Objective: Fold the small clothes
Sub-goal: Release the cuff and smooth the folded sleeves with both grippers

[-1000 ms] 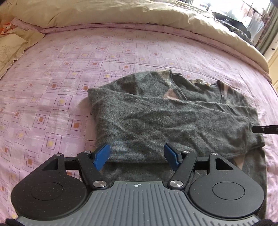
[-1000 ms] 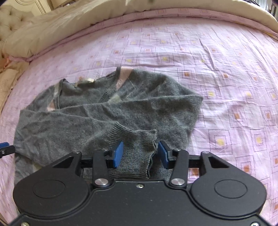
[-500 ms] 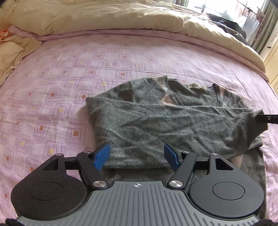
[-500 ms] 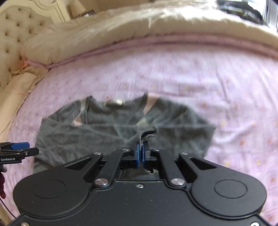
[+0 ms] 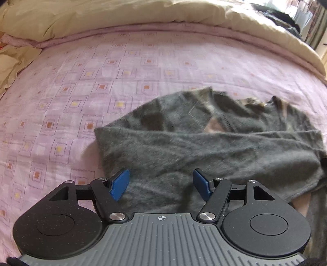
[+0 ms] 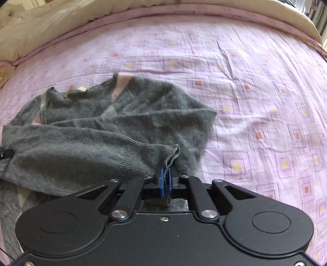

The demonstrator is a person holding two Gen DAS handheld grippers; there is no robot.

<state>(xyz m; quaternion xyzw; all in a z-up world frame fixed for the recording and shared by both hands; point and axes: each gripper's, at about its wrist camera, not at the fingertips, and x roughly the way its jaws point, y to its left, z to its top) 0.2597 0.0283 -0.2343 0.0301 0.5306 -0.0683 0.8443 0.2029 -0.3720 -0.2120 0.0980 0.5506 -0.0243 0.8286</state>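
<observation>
The right gripper point(image 6: 166, 180) has its fingers clamped on the sleeve cuff point(image 6: 170, 155), probably to carry it across the jumper point(image 5: 204, 147) lying on the bed point(image 5: 122, 67); the left gripper point(image 5: 161, 185), fingers apart, hovers over the jumper's near edge

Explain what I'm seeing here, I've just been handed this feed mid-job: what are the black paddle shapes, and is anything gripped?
Each picture comes from a camera mounted on a hand-held gripper that a person carries, looking forward along its blue fingers. In the left view, the left hand-held gripper is open over a grey sweater lying on a pink patterned bedsheet. In the right view, the right hand-held gripper is shut on the sweater's ribbed cuff. A beige duvet lies at the far side.
</observation>
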